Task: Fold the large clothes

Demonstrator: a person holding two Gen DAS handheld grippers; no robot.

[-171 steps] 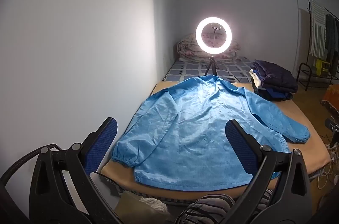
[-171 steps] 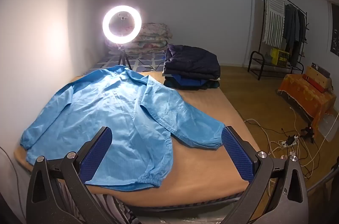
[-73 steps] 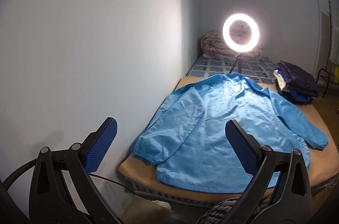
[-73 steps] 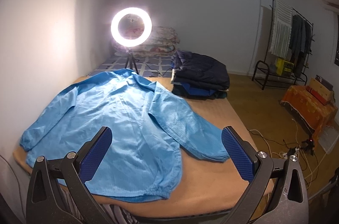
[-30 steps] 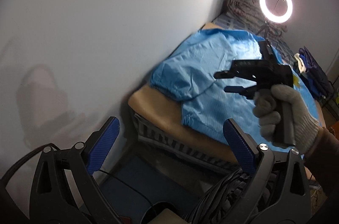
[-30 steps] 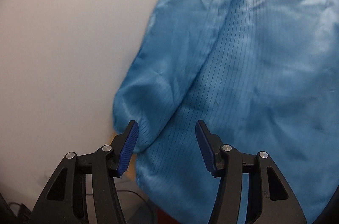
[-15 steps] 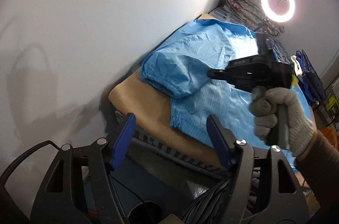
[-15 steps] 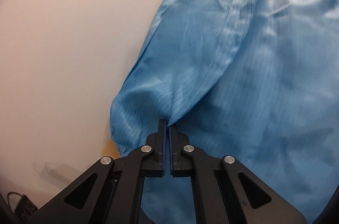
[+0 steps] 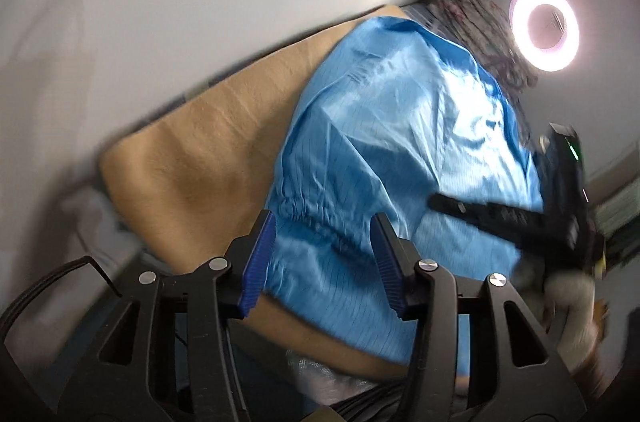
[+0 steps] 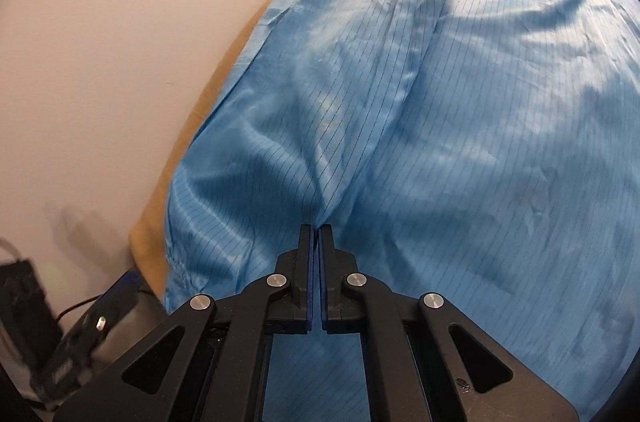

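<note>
Bed with tan cover [image 9: 192, 158] against white wall [image 9: 160, 2]; ring light [image 9: 546, 26] glows upper right. Blue jacket [image 9: 400, 126] lies on bed, long axis from lower centre to upper right. Left gripper [image 9: 322, 258] fingers half spread, just been closing, around elastic cuff [image 9: 316, 218], not pressing. Right gripper [image 10: 314, 254] fingers pressed together, pinching sleeve fabric.

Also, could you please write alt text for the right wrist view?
The right gripper is shut on a pinch of the light blue jacket, which fills most of the frame. The jacket lies on a tan bed cover beside a pale wall.
</note>
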